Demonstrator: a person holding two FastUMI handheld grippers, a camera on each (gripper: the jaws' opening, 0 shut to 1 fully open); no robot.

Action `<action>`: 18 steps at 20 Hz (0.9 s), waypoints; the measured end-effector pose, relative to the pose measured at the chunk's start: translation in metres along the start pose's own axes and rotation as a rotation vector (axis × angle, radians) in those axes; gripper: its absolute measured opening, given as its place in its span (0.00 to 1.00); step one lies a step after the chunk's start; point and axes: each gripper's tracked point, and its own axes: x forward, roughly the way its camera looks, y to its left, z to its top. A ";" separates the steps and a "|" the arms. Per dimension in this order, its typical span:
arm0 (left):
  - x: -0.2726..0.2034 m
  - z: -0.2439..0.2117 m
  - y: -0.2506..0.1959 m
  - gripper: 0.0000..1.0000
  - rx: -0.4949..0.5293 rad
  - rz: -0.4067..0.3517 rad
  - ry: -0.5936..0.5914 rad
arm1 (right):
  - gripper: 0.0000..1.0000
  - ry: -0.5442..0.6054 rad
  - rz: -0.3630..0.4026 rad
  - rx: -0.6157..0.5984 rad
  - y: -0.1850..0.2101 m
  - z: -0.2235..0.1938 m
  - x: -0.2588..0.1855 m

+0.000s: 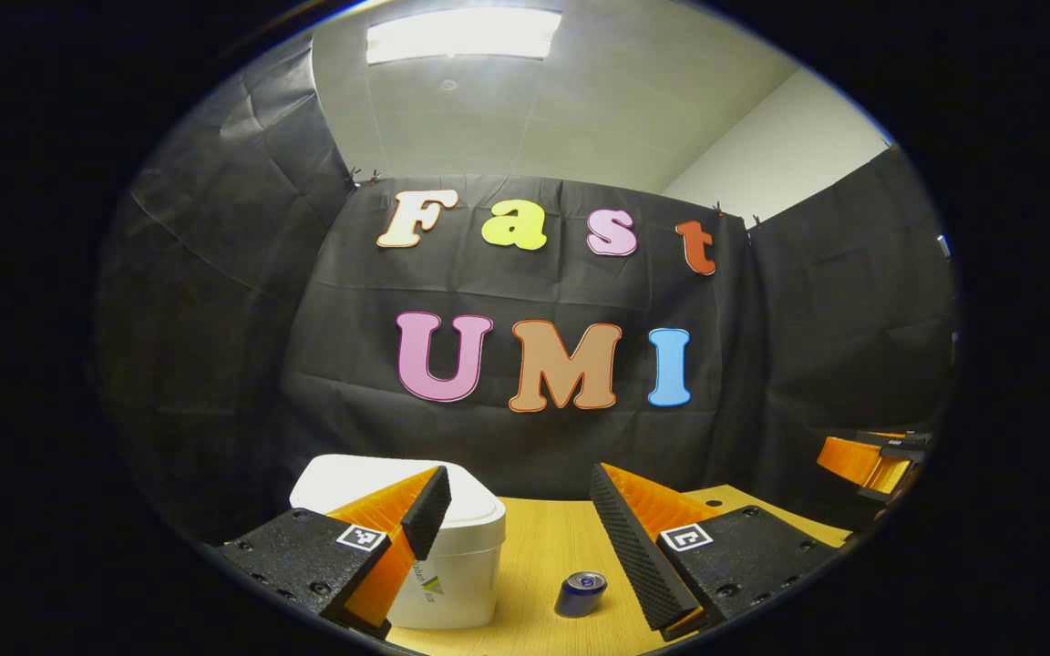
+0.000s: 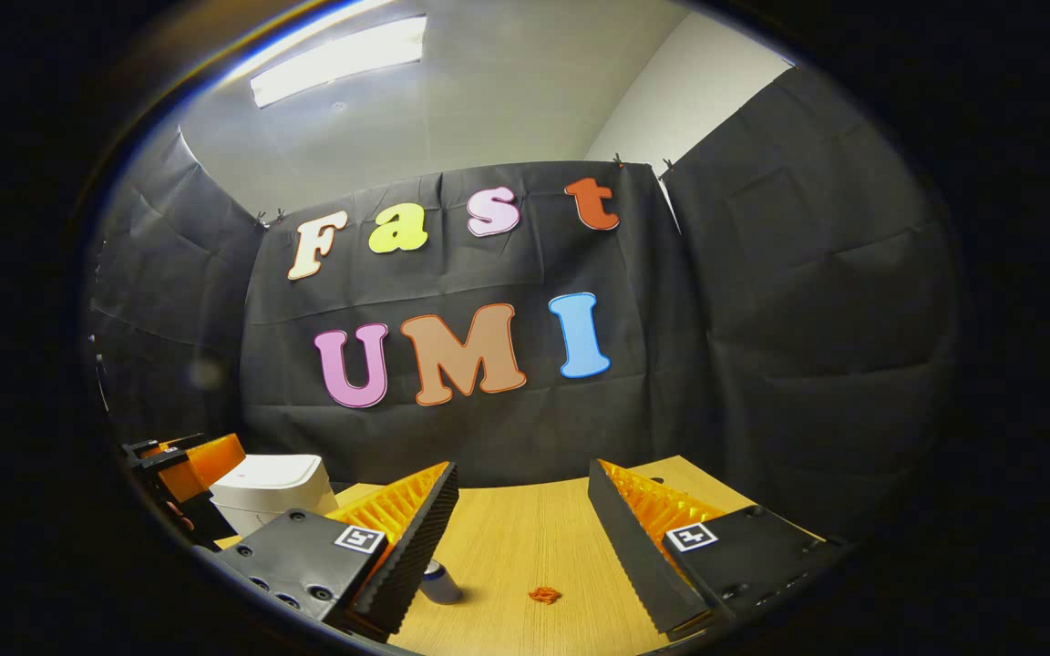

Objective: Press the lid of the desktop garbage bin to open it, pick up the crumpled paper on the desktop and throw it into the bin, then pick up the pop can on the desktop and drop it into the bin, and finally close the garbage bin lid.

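Observation:
A white desktop bin (image 1: 452, 556) with its lid down stands on the wooden table, partly behind my left gripper's left finger. A blue pop can (image 1: 580, 594) lies on its side to the bin's right, between the fingers of my left gripper (image 1: 516, 524), which is open above the table. In the right gripper view, the can (image 2: 440, 583) lies by the left finger and a small orange crumpled paper (image 2: 544, 595) rests on the table between the fingers of my open right gripper (image 2: 522, 510). The bin (image 2: 274, 490) stands at the left there.
The right gripper (image 1: 871, 463) shows at the right edge of the left gripper view; the left gripper (image 2: 180, 469) shows at the left of the right gripper view, beside the bin. The wooden table (image 2: 525, 547) runs back to the black cloth wall.

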 end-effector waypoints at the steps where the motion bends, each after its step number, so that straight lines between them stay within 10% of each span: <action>1: -0.001 0.001 0.001 0.93 0.003 -0.002 -0.002 | 0.95 0.003 0.000 0.002 0.001 -0.001 -0.001; 18: 0.000 0.001 0.020 0.89 0.015 0.056 0.000 | 0.95 -0.021 0.033 -0.030 0.018 0.003 0.003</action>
